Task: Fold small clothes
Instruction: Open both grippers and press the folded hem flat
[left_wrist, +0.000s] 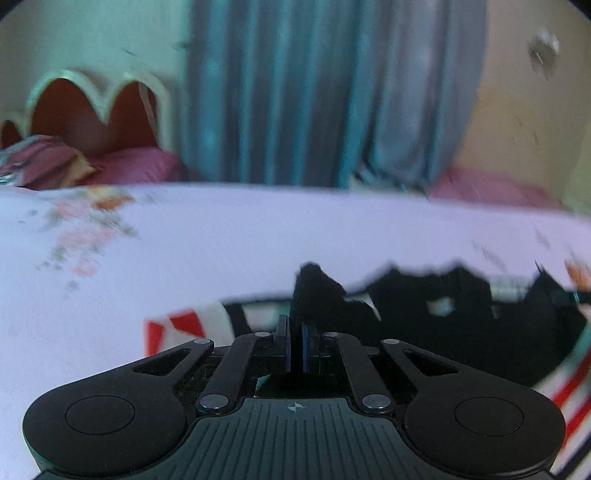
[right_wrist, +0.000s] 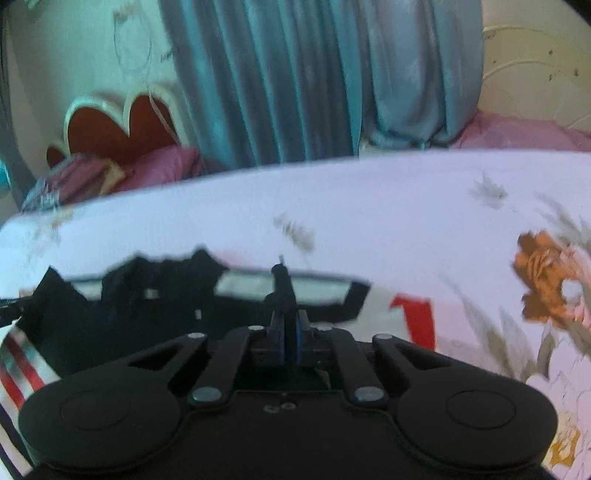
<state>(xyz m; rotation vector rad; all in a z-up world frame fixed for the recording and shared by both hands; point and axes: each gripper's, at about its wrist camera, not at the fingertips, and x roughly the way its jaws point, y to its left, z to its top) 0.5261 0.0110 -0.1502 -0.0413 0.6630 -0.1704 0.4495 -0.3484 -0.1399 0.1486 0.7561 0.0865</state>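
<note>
Left wrist: garment (left_wrist: 424, 295) stretches sideways, its dark edge pinched by left tongs (left_wrist: 295, 345) and right tongs (right_wrist: 290, 332).

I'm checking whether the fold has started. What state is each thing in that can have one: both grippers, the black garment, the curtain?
left gripper: shut on a pinch of the black garment
right gripper: shut on the black garment's edge
black garment: rumpled, not folded, lifted at both pinches, over a red-and-white striped cloth
curtain: drawn closed
</note>
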